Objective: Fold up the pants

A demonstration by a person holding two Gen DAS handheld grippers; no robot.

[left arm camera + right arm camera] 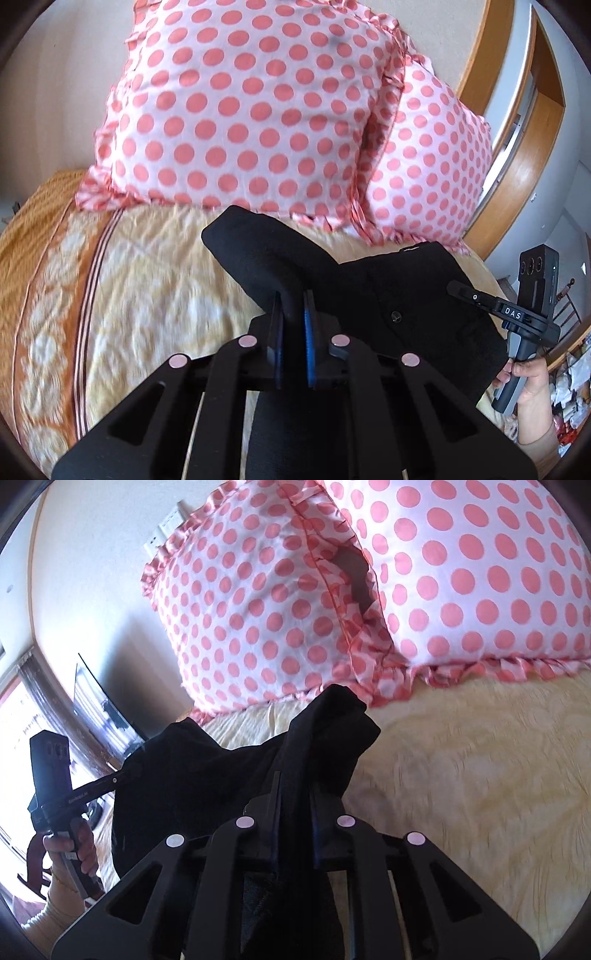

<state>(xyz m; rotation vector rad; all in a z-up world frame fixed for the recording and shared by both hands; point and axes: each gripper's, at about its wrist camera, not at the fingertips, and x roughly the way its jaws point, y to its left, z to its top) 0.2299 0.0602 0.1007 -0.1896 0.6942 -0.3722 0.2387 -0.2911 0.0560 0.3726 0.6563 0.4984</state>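
Observation:
The black pants (388, 295) hang lifted above the bed, stretched between both grippers. At the bottom centre of the left wrist view, my left gripper (291, 295) is shut on a bunched edge of the cloth. A hand holds my right gripper (456, 287) at the far right, its tip at the other end of the pants. From the right wrist view, the right gripper (293, 779) is shut on a thick fold of the pants (207, 775). The left gripper (123, 773) pinches the cloth at the left. Lower parts of the pants are hidden behind the gripper bodies.
Two pink polka-dot pillows (240, 110) (424, 166) lean against the wall at the head of the bed. A yellow patterned bedspread (147, 277) (461, 775) lies under the pants. A wooden door frame (517, 110) stands at the right, a dark screen (96, 709) by the window.

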